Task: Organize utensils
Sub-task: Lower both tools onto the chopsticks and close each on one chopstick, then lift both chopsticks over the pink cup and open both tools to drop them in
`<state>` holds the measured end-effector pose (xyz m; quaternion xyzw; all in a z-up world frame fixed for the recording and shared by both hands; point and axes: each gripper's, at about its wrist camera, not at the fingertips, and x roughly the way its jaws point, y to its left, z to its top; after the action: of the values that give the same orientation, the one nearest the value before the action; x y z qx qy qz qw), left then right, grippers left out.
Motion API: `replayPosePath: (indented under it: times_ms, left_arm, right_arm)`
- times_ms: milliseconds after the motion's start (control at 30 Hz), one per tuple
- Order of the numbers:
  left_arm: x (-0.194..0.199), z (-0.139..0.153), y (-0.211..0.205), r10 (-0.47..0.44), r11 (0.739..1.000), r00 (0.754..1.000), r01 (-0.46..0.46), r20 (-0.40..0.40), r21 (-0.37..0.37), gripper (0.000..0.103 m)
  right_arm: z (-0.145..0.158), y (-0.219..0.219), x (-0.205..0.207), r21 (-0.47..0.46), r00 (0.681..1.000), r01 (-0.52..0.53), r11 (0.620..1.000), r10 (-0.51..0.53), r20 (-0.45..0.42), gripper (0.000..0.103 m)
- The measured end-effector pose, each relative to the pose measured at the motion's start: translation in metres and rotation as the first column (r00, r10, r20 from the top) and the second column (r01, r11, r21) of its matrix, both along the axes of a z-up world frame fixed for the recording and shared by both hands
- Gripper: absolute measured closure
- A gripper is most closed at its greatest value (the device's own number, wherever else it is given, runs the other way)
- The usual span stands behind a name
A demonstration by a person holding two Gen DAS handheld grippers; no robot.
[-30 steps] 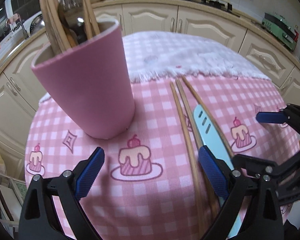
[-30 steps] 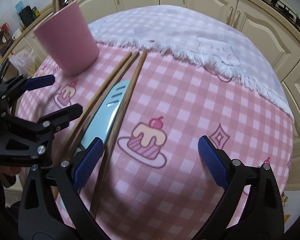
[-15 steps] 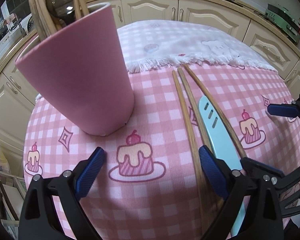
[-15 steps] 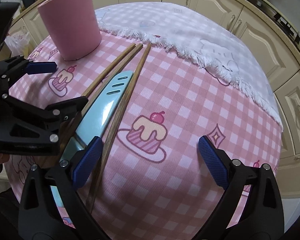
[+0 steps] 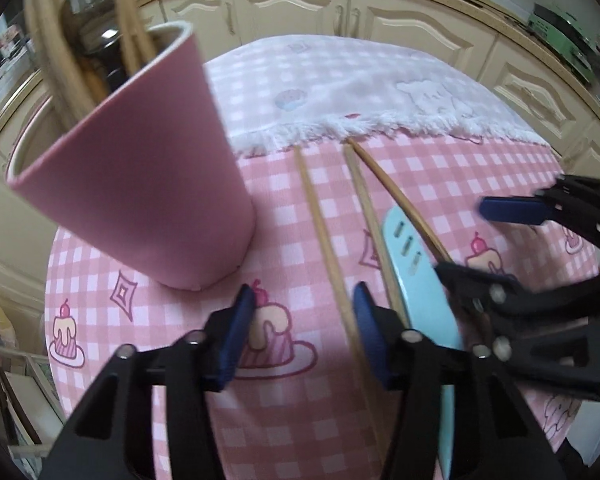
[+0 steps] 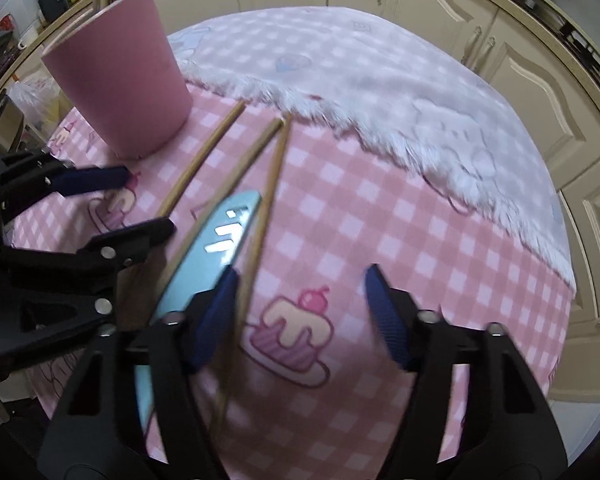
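A pink cup [image 5: 140,184] [image 6: 120,80] stands at the left with wooden utensils in it. To its right, three wooden chopsticks [image 5: 324,236] [image 6: 272,184] and a light blue knife [image 5: 416,280] [image 6: 216,240] lie on the checked cloth. My left gripper [image 5: 304,332] [image 6: 128,204] hovers over the cake print with its jaws closing. The left chopstick runs just inside its right finger, untouched. My right gripper [image 6: 300,312] [image 5: 480,240] is closing too. The right chopstick passes just inside its left finger [image 6: 216,312], and the knife lies under that finger.
A white fringed cloth [image 6: 380,92] covers the far half of the round table. Cream kitchen cabinets [image 5: 380,24] curve around behind it. The table edge drops away at the left and right. The two grippers sit close side by side over the knife.
Both grippers' jaws have narrowed from wide apart to about half. The left chopstick now lies further from the other two. Both views have shifted slightly toward the utensils.
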<state>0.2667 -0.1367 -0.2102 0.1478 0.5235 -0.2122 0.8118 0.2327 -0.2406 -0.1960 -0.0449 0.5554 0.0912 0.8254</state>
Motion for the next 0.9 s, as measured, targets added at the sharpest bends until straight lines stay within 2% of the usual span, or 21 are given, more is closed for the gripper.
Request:
replayPosePath:
  times_ms: [67,100,133,167,233,433,567,900]
  left_arm:
    - [-0.002,0.001,-0.005,-0.031,1.0,1.0,0.031,-0.005,-0.001,0.078]
    - [-0.004,0.001,-0.007,-0.042,0.999,0.999,0.042,-0.007,-0.001,0.083]
    - [-0.005,0.001,-0.008,-0.052,0.999,0.999,0.052,-0.008,0.0,0.092]
    - [-0.007,0.001,-0.01,-0.058,0.998,0.998,0.058,-0.008,0.002,0.094]
    - [-0.01,0.001,-0.01,-0.061,0.998,0.998,0.061,-0.004,-0.001,0.097]
    - [-0.016,0.005,0.001,-0.046,0.999,0.999,0.046,0.009,-0.024,0.097]
    - [-0.019,0.013,0.009,-0.038,0.998,0.999,0.039,0.026,-0.039,0.097]
    - [-0.032,0.053,0.028,0.009,0.993,0.992,0.006,0.123,-0.116,0.097]
  right_arm:
    - [0.001,0.001,0.004,0.001,1.0,-0.014,1.0,0.014,0.006,0.071]
    - [0.002,0.002,0.005,0.0,1.0,-0.025,1.0,0.025,0.008,0.074]
    - [0.002,0.002,0.007,0.0,0.999,-0.039,0.999,0.039,0.008,0.085]
    - [0.002,0.001,0.006,0.003,0.999,-0.045,0.999,0.045,0.009,0.094]
    - [0.002,-0.003,0.005,0.019,0.999,-0.047,0.999,0.047,0.007,0.097]
    - [0.011,-0.032,0.0,0.172,0.999,0.006,0.985,-0.011,0.032,0.097]
    - [0.02,-0.046,-0.001,0.233,0.997,0.031,0.972,-0.047,0.066,0.097]
    - [0.051,-0.055,-0.004,0.383,0.979,0.024,0.924,-0.099,0.176,0.097]
